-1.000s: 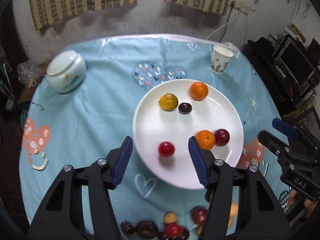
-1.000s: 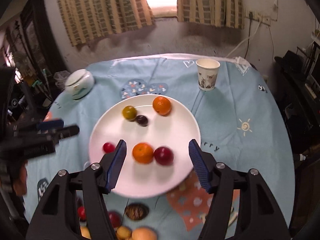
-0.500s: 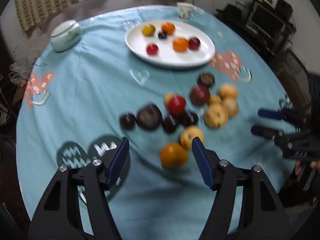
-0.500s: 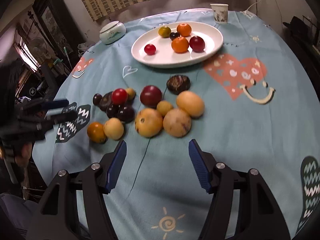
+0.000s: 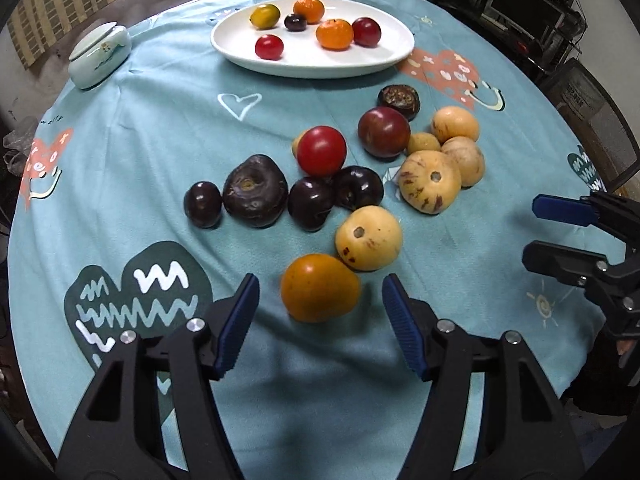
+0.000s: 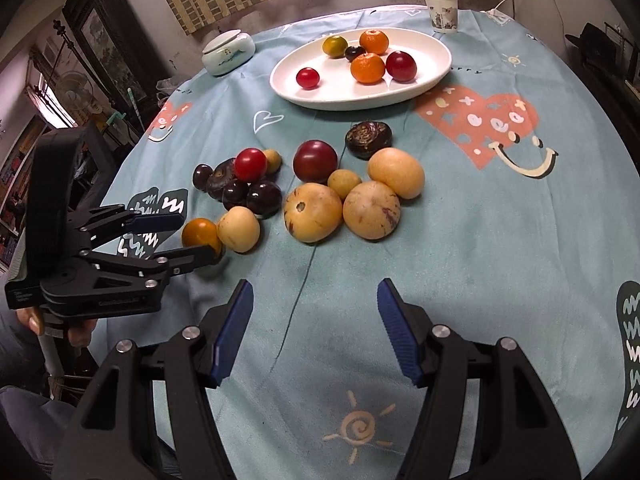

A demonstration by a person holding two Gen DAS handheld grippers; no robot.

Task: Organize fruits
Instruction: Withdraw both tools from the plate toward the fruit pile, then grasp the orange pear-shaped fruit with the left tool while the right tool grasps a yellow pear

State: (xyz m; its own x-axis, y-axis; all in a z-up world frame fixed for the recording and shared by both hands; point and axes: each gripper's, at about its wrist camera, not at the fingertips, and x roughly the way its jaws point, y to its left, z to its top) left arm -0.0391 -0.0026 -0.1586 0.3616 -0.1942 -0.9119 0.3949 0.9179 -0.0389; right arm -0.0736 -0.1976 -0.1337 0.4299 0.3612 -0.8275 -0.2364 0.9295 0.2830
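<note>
Left hand-held gripper (image 5: 318, 304) poised at an orange fruit (image 5: 319, 288) on the counter (image 5: 120, 152).
Its jaws are spread wide, the fruit between the tips, no visible contact. The right hand-held gripper (image 6: 314, 308) is likewise released over bare cloth. Loose fruits cluster mid-counter; six more lie on the white plate (image 5: 384, 58) beyond.

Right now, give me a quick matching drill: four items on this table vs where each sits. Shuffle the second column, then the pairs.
Items:
1. paper cup
2. lidded ceramic jar
3. orange fruit
4. small red tomato

Places:
A. between the left gripper fingers
B. on the white plate
C. far table edge, behind the plate
D. on the cloth, left of the plate

Pairs: 1-C, 2-D, 3-A, 4-B
</note>
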